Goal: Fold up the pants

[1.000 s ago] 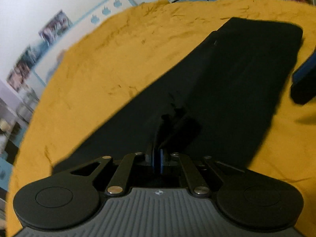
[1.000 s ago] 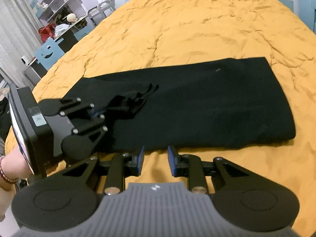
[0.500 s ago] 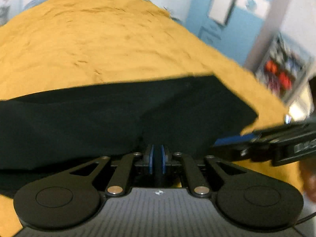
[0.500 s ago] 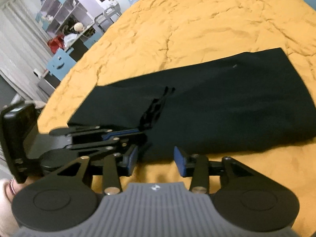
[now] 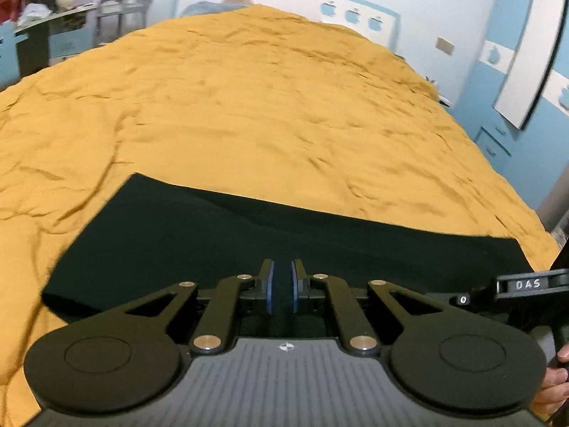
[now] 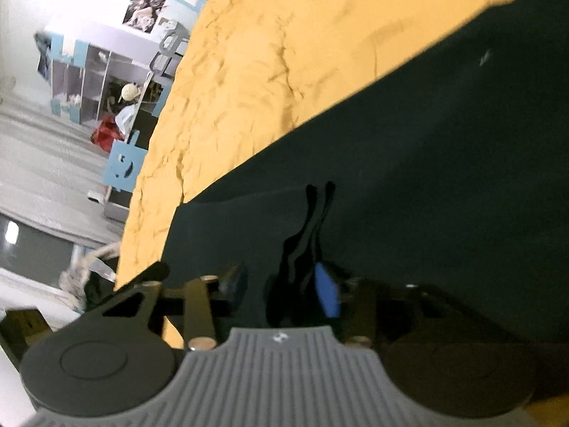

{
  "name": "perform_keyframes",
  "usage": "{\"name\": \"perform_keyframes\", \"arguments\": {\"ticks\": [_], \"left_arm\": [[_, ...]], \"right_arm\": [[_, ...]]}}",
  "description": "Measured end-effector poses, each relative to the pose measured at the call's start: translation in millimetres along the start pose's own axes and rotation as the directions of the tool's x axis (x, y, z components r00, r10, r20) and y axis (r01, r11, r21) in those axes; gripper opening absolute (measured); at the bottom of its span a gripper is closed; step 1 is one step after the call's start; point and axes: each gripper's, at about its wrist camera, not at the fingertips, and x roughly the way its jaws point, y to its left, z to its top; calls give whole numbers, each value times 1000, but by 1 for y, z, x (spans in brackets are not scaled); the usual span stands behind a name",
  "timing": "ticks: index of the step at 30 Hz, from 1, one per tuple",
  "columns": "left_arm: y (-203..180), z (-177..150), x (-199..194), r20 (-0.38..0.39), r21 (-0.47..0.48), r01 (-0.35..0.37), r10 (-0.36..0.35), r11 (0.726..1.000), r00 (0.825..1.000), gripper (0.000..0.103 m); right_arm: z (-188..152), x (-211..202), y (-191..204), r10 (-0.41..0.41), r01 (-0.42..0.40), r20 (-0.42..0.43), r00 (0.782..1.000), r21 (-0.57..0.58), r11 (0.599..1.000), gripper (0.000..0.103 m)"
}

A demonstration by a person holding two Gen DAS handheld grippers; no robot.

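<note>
Counted: 1 pair of black pants (image 5: 220,235) ahead of and under the jaws, 1 orange bedspread (image 5: 249,114) beyond them, 2 drawstring ends (image 6: 316,206) just ahead of the right jaws, 3 apple decals (image 5: 352,14) far ahead.

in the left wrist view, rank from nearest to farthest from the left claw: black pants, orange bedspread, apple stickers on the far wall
1. black pants: right at the left claw, spread across the lower part of the view.
2. orange bedspread: beyond the pants, filling the middle of the view.
3. apple stickers: top right of centre, on the wall past the bed's far edge.
</note>
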Motion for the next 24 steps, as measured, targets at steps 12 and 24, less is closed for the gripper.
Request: {"name": "perform_keyframes", "arguments": {"ticks": [12, 24], "left_arm": [[52, -1, -61, 90, -101, -116, 125, 988, 988, 9], [50, 5, -71, 95, -88, -87, 95, 992, 991, 9]], "right_arm": [[26, -24, 102, 0, 4, 13, 1000, -284, 959, 0], [95, -173, 145, -171, 172, 42, 984, -428, 887, 0]]}}
